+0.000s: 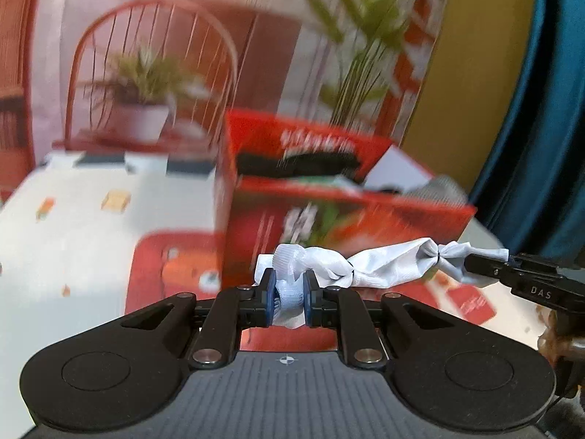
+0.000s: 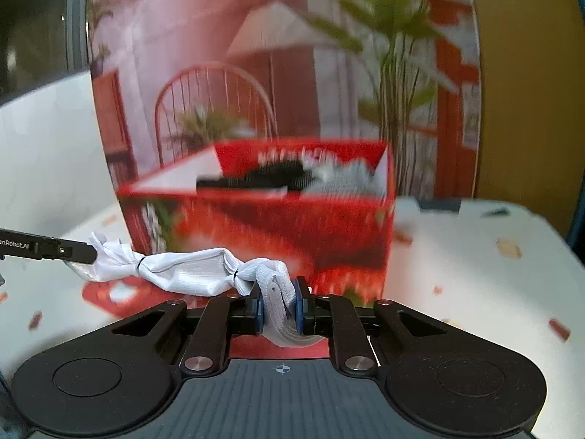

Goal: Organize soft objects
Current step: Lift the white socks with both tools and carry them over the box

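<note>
A white satin cloth (image 1: 387,265), bunched and tied with thin black bands at two places, hangs stretched between my two grippers above the table. My left gripper (image 1: 289,294) is shut on one end of it. My right gripper (image 2: 279,307) is shut on the other end and shows in the left wrist view (image 1: 486,265) at the right. The cloth (image 2: 182,267) runs to the left gripper (image 2: 78,252) in the right wrist view. An open red box (image 1: 329,216) stands just behind the cloth, with black and grey soft items inside (image 2: 278,177).
The table (image 1: 73,234) has a white patterned cover with a red mat (image 1: 172,267) under the box. A round mirror-like panel (image 2: 285,73) stands behind the box. A teal curtain (image 1: 548,109) is at the right.
</note>
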{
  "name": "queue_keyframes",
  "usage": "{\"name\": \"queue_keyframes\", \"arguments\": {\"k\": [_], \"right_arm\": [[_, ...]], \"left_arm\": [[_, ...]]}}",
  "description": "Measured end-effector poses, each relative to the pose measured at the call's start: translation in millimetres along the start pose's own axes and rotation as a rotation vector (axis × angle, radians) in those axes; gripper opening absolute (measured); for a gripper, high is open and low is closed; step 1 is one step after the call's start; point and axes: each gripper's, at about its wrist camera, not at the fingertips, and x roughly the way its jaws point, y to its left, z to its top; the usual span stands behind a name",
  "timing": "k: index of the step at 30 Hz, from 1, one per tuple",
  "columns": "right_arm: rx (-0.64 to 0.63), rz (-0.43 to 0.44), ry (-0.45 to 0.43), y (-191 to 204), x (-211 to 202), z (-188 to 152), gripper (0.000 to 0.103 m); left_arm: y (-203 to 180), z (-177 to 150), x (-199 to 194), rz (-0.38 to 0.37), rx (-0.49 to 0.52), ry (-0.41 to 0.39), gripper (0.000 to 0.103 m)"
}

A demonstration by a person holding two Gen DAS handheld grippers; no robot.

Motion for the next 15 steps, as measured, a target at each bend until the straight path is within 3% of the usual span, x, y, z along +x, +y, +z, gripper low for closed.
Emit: {"name": "queue_keyframes", "arguments": {"k": [6, 15], "right_arm": [[-0.017, 0.011, -0.11, -4, -21, 37, 0.014], [-0.049, -0.02, -0.117, -8, 16, 87, 0.013]], "left_arm": [[-13, 30, -17, -0.013, 0.027, -0.107, 0.016], [-28, 74, 19, -0.015, 0.075, -0.114, 0.016]]}}
